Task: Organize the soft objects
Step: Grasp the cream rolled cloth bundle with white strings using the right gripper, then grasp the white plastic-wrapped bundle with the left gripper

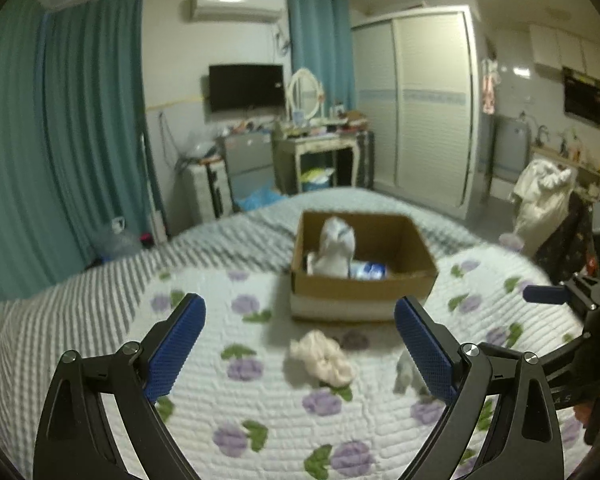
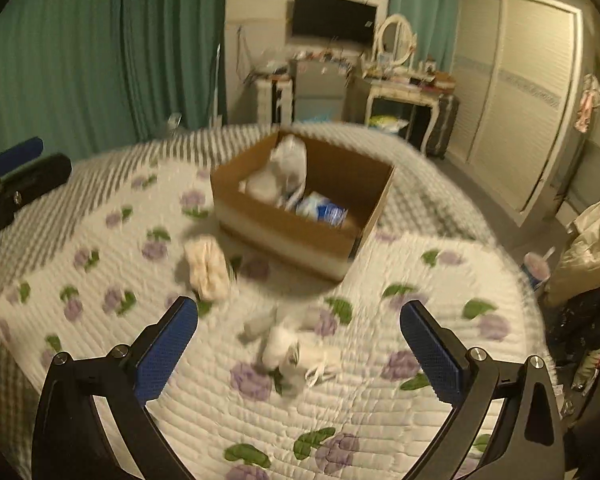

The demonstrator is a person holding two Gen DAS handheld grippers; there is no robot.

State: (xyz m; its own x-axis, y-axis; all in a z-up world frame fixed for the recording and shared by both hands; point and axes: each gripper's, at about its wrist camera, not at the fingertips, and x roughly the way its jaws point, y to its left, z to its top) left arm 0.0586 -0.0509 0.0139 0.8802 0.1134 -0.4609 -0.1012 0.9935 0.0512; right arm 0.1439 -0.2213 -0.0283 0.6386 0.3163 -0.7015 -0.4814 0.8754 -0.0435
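Note:
A cardboard box [image 1: 364,292] stands on the floral quilt and holds a white soft item [image 1: 336,252] and a blue-and-white pack [image 1: 368,270]; the box also shows in the right wrist view [image 2: 292,236]. A cream cloth [image 1: 324,358] lies before the box, between and below the fingers of my open, empty left gripper [image 1: 300,344]. It also shows in the right wrist view [image 2: 208,268]. A white soft item [image 2: 288,350] lies between the fingers of my open, empty right gripper [image 2: 299,344]. The right gripper also shows in the left wrist view [image 1: 560,296].
The quilt [image 1: 260,420] covers the bed. A small purple item [image 1: 354,340] lies by the box front. Beyond the bed are teal curtains [image 1: 60,140], a dressing table [image 1: 320,148] and a wardrobe [image 1: 420,100]. Clothes hang on a chair [image 1: 548,196] at right.

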